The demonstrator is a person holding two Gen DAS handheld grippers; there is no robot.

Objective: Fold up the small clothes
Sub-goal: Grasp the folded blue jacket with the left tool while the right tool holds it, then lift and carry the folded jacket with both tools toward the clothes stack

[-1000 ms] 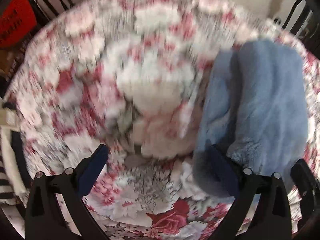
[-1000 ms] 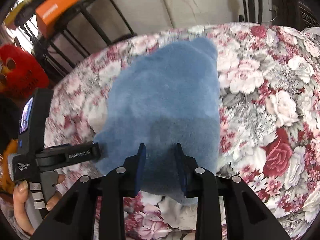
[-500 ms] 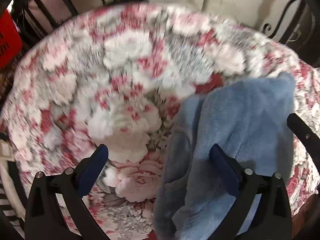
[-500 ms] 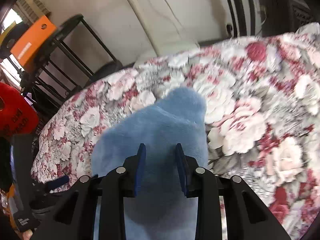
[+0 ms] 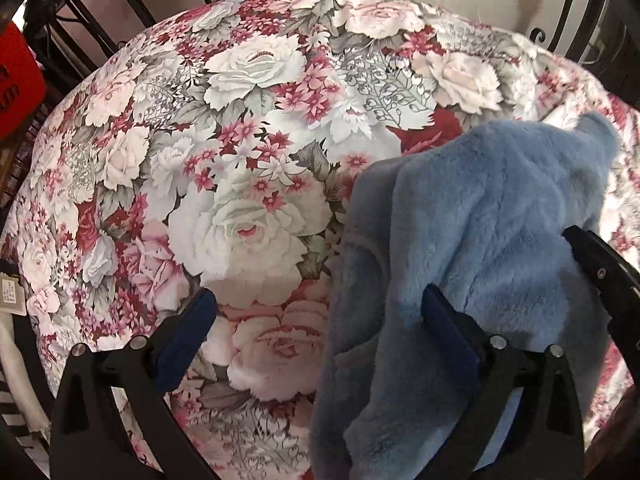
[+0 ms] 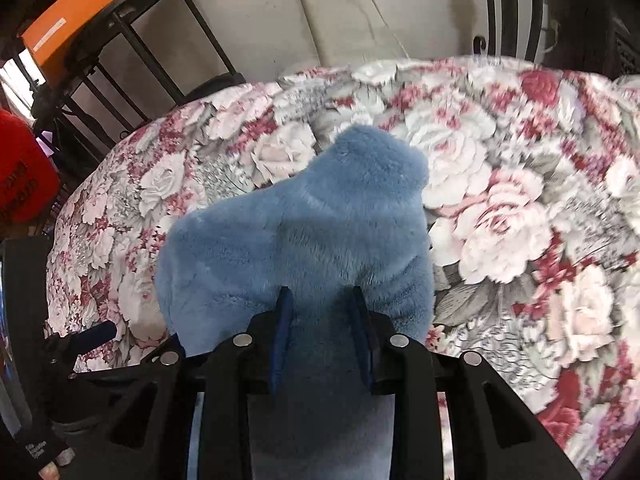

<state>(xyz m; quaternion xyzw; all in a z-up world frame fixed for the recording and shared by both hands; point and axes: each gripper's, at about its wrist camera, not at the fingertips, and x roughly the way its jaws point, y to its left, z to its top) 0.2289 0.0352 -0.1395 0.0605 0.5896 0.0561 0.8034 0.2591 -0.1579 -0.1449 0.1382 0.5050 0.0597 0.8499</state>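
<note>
A fluffy light-blue garment (image 5: 472, 240) lies bunched at the right of the floral tablecloth (image 5: 248, 128). My left gripper (image 5: 316, 312) is open; its right finger (image 5: 444, 320) rests against the garment and its left finger is over bare cloth. My right gripper (image 6: 320, 312) is shut on the near edge of the blue garment (image 6: 304, 232), which spreads away from the fingers. The right gripper's arm shows at the right edge of the left wrist view (image 5: 600, 264).
A black metal stand with an orange box (image 6: 68, 12) stands beyond the table at the left. A red object (image 6: 20, 176) sits left of the table. Black chair backs (image 5: 576, 20) stand behind. Striped and white clothes (image 5: 12, 360) lie at the left edge.
My right gripper has pulled the blue garment towards the near edge of the table. My left gripper has drawn back and stayed open, and its view has steadied.
</note>
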